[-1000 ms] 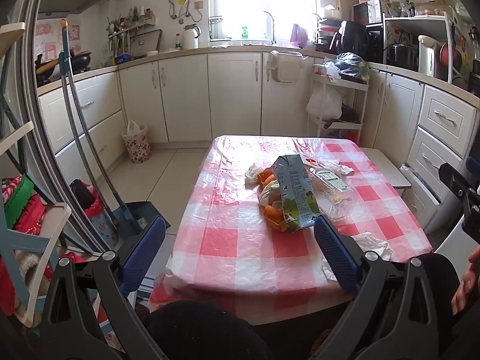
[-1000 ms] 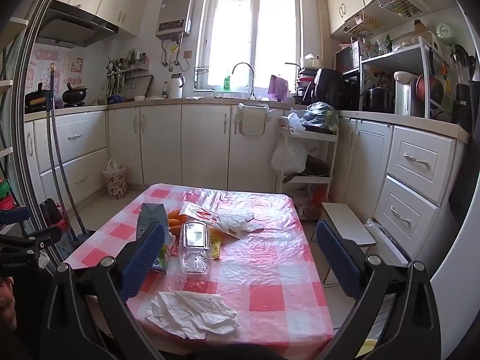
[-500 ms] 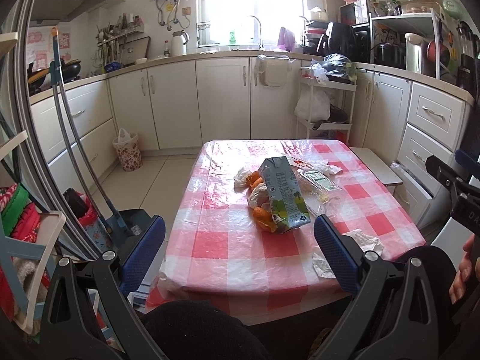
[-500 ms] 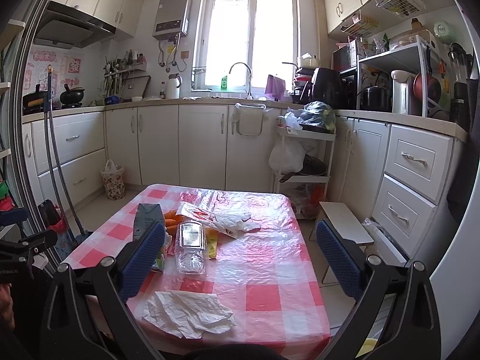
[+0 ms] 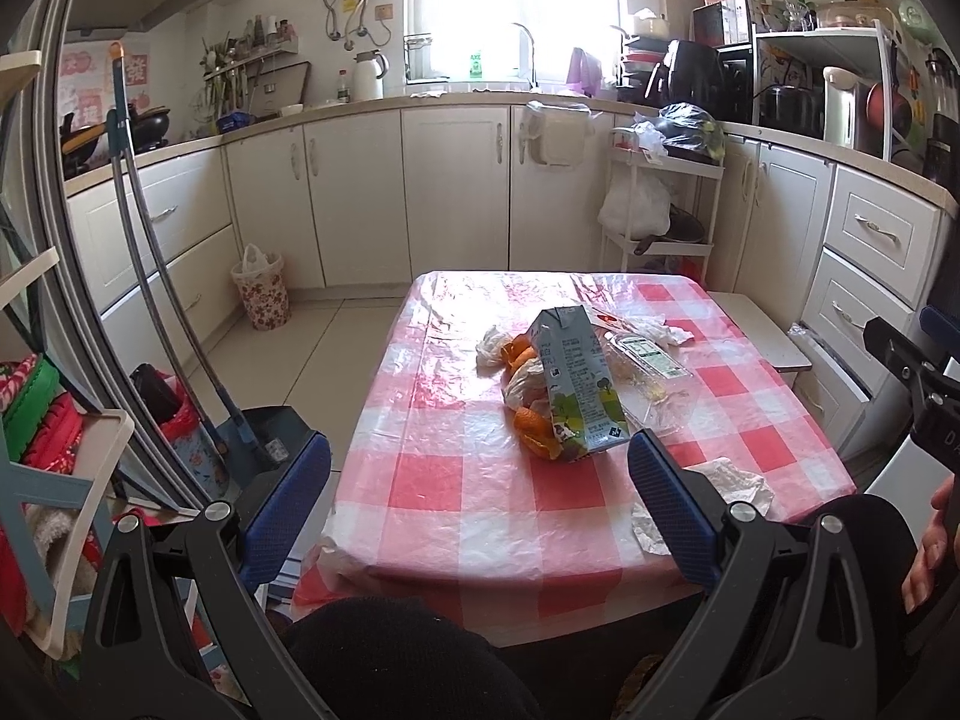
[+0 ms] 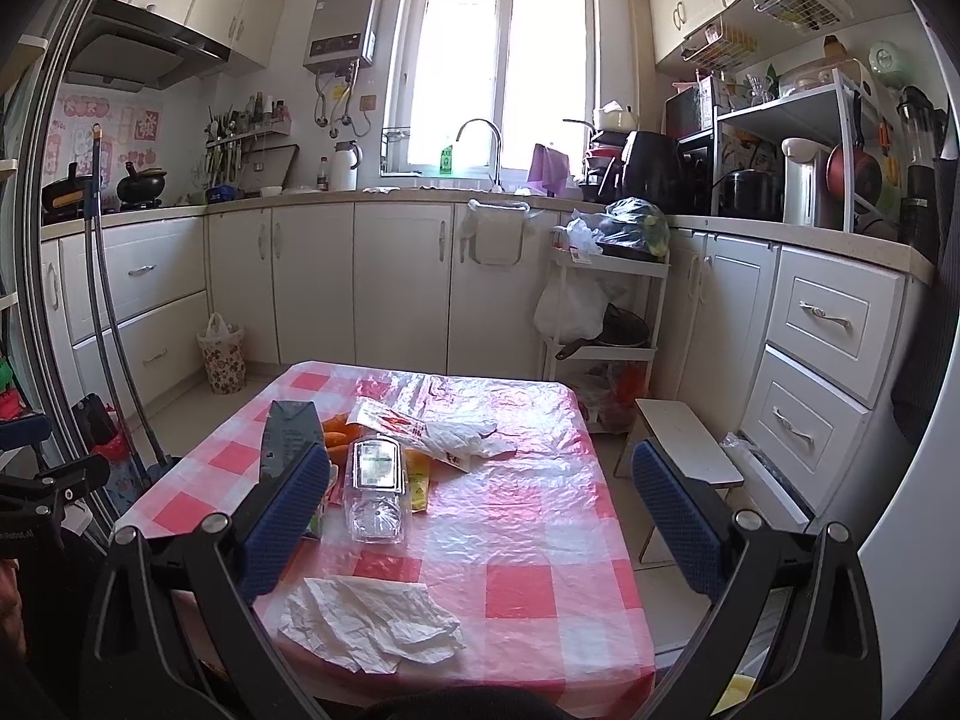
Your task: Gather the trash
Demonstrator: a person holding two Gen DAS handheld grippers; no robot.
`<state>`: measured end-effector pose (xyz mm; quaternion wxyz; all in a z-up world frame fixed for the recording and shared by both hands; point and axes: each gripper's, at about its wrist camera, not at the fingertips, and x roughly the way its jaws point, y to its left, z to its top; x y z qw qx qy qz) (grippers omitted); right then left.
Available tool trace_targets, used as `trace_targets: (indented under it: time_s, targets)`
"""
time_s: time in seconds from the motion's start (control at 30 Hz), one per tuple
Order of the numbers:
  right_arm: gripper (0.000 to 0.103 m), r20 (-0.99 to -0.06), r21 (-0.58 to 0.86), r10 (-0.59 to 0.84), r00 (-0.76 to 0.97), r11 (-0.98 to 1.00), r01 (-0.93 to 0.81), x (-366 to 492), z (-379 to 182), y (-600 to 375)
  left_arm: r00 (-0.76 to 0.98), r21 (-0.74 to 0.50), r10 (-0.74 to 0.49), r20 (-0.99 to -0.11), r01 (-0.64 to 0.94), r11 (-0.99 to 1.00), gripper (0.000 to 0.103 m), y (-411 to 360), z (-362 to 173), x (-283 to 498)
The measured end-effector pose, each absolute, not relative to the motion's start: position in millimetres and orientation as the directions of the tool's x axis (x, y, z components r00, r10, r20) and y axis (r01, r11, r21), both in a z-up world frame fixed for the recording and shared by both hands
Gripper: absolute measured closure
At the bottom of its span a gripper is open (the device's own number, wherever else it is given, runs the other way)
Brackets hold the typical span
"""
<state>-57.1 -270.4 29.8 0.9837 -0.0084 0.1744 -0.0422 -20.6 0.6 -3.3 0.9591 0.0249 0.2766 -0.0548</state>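
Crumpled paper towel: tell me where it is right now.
The crumpled paper towel lies on the table's near edge in the right wrist view, in front of the clear plastic box, just beyond the open right gripper.

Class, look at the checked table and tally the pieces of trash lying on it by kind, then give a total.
Grey-green drink carton: 1
Clear plastic clamshell box: 1
Crumpled white paper sheet: 1
White printed plastic wrapper: 1
Bag of orange peels: 1
Yellow packet: 1
Total: 6

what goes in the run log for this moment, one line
phase: approach | left gripper: open, empty | right gripper: open, empty | trash on table: carton, crumpled paper
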Motion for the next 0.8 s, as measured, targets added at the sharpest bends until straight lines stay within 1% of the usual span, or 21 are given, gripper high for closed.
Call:
trace_targets:
  time_s: [0.1,0.2,0.23,0.33,0.47,0.53,0.6,0.67,0.8]
  targets:
    - [0.006,-0.333,-0.022,-0.076,0.940,0.997,0.073,-57,31,-271,0.840,0.016,-0.091,-0.534,0.118,0.993,0.007,1,-3,-20]
    - [0.006,-0.345,0.039,0.004,0.939,0.999,0.011,-51,31,-279,0.839,0.003,-0.098,-0.535,0.118,0.993,0.007,2,-3,-20]
    - [0.006,-0.341,0.048,0.006,0.940,0.999,0.011,-50,30,-282,0.839,0.000,-0.100,-0.535,0.118,0.993,0.007,3,-3,-20]
    - [0.006,-0.365,0.094,0.011,0.931,0.995,0.025,-47,27,-285,0.838,0.001,-0.100,-0.536,0.119,0.993,0.007,3,-4,-20]
    - [0.006,-0.399,0.098,0.082,0.913,0.994,-0.046,-43,31,-285,0.829,-0.009,-0.115,-0.546,0.132,0.991,0.007,4,-4,-19]
    - [0.006,-0.461,-0.004,0.057,0.885,0.998,-0.066,-37,30,-284,0.817,-0.055,-0.151,-0.557,0.145,0.988,0.007,8,-3,-17]
    - [0.006,-0.522,-0.062,0.037,0.852,0.995,-0.081,-32,27,-291,0.799,-0.101,-0.184,-0.572,0.154,0.983,0.007,9,-5,-12]
    - [0.006,-0.535,-0.064,0.043,0.844,0.994,-0.092,-32,22,-301,0.784,-0.129,-0.208,-0.585,0.163,0.978,0.007,7,-5,-8]
    - [0.006,-0.607,-0.027,0.073,0.791,0.993,-0.112,-22,2,-310,0.750,-0.152,-0.220,-0.624,0.160,0.975,0.007,0,-6,13]
